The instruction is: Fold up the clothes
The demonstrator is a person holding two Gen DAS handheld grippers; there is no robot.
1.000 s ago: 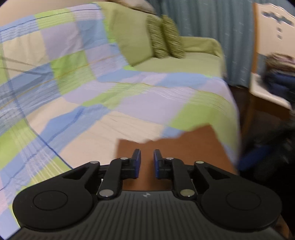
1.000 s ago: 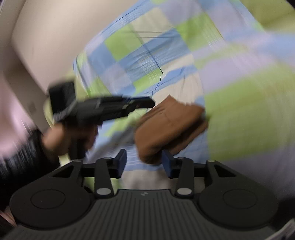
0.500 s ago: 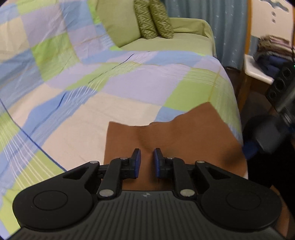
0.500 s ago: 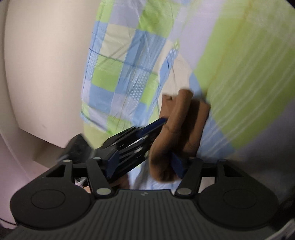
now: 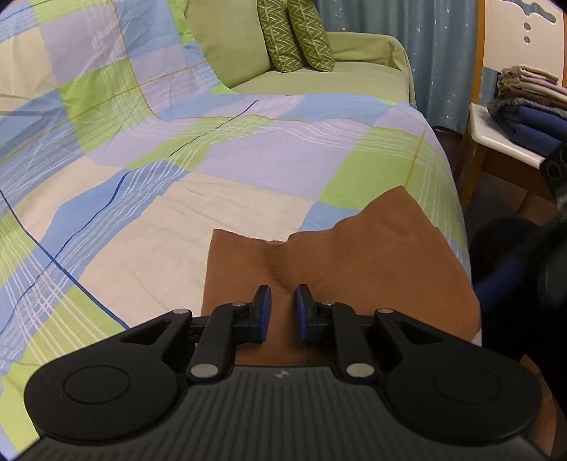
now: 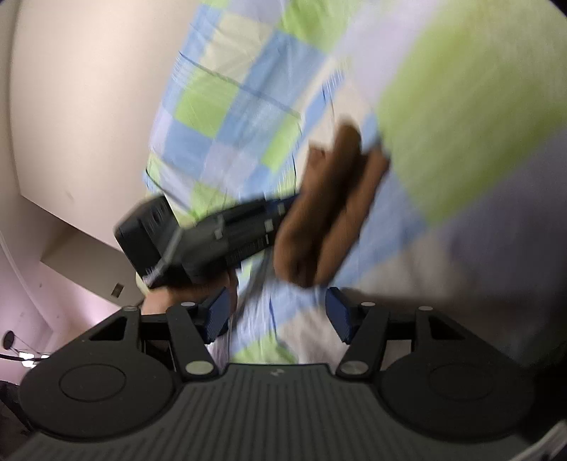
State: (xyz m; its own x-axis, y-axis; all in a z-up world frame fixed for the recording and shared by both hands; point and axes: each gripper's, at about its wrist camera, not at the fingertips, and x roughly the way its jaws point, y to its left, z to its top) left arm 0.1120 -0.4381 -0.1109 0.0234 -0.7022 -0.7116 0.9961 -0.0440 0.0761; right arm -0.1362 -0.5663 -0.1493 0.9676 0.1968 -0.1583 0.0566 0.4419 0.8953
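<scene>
A brown garment point(image 5: 358, 269) lies at the near right edge of the bed, spread but rumpled. A crease in it runs straight into my left gripper point(image 5: 281, 301), whose blue pads stand a narrow gap apart and pinch the cloth. In the blurred right wrist view the same left gripper point(image 6: 283, 209), held by a hand point(image 6: 159, 301), grips the bunched brown garment point(image 6: 319, 220) from the left. My right gripper point(image 6: 278, 301) stands open just short of the garment's near end. Only the bedsheet shows between its fingers.
The bed carries a checked blue, green and lilac sheet point(image 5: 219, 152), with a green pillow point(image 5: 226, 39) and two patterned cushions point(image 5: 294, 32) at the head. A chair point(image 5: 496, 138) with a stack of folded clothes point(image 5: 528, 106) stands to the right. A pale wall point(image 6: 81, 117) is beyond the bed.
The right gripper's jaws widened and the brown garment slipped out from between them; that view also rolled. The left gripper came forward and down over the garment, then stayed still.
</scene>
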